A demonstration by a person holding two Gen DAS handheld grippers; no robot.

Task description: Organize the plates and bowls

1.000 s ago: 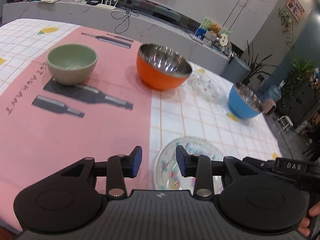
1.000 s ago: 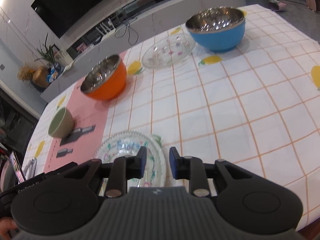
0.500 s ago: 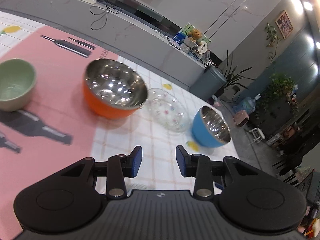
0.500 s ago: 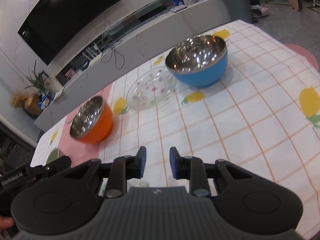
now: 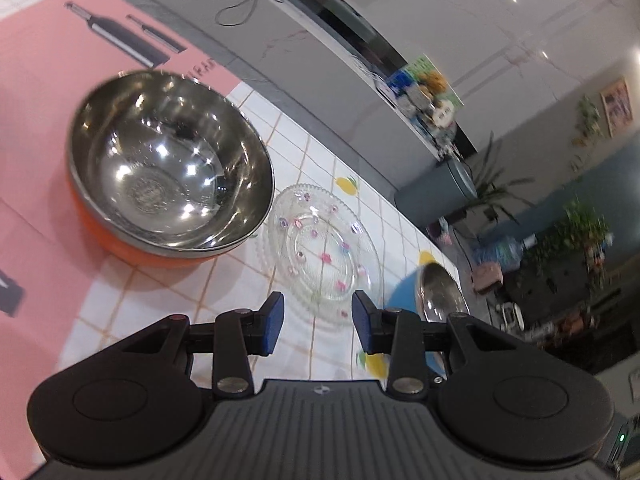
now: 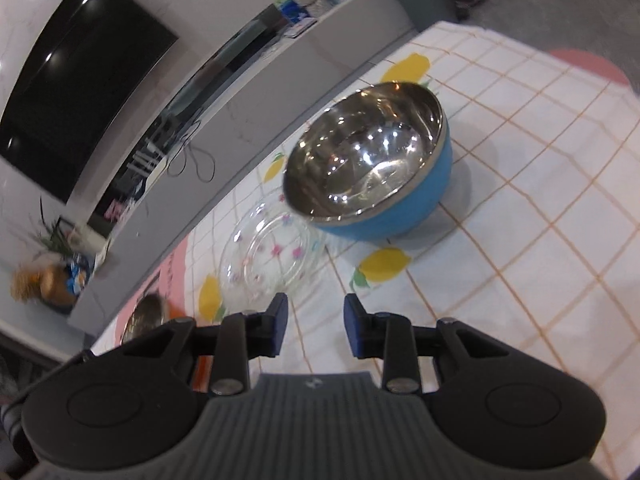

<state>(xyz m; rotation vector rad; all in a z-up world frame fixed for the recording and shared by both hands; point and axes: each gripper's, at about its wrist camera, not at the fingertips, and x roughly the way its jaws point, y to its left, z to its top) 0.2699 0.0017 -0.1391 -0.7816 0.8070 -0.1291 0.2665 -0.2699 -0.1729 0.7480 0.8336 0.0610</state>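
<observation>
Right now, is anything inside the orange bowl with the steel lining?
Nothing shows inside the orange steel-lined bowl: only bare metal with light reflections and a stamped mark at the bottom. The nearest inner wall is hidden behind its rim.

A table (image 6: 540,208) carries a white checked cloth with lemon prints and, to the left, a pink mat (image 5: 44,60) printed with dark bottles. The orange steel-lined bowl (image 5: 168,168) sits at the mat's right edge, apparently partly on the checked cloth. Just beside it lies a clear glass plate (image 5: 320,248), with the blue bowl (image 6: 372,160) further right.
</observation>
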